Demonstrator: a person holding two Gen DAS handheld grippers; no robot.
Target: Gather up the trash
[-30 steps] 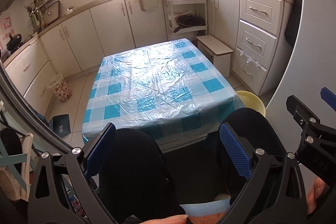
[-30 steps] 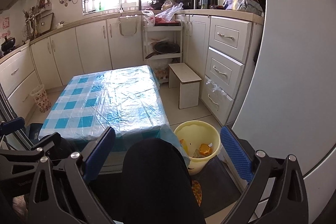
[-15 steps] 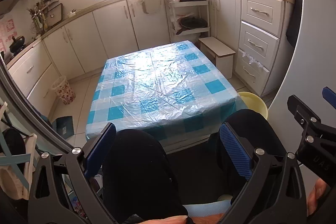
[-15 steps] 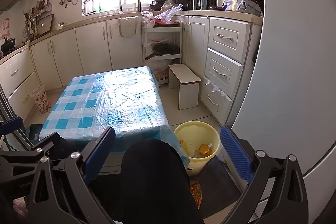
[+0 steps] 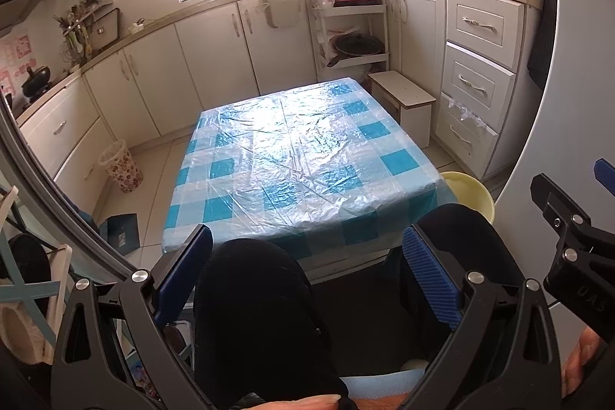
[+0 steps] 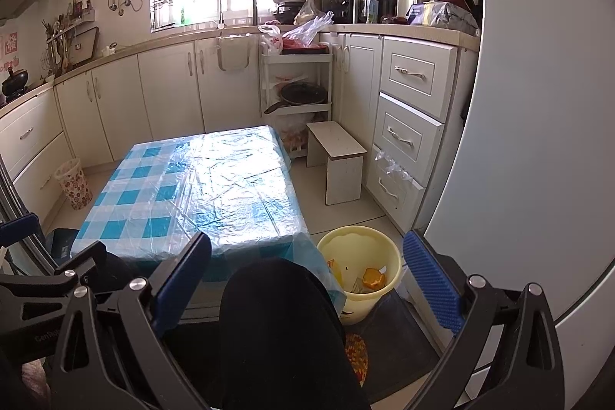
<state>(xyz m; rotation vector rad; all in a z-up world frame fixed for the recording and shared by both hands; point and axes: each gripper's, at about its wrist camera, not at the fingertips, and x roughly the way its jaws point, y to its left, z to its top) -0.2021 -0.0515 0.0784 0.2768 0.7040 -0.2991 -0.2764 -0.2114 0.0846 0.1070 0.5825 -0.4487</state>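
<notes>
Both the left tool (image 5: 307, 268) and right tool (image 6: 306, 271) are hanging wide and holding nothing. Trash (image 6: 369, 279) is lying in the yellow bucket (image 6: 338, 244) just beside the tabletop (image 6: 215, 195), which is showing no litter, so collecting is looking nearly finished.

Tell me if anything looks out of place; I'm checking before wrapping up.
One thing: a colourful wrapper lies on the dark mat beside the yellow bucket, not in it. The table shows nothing on it.
</notes>
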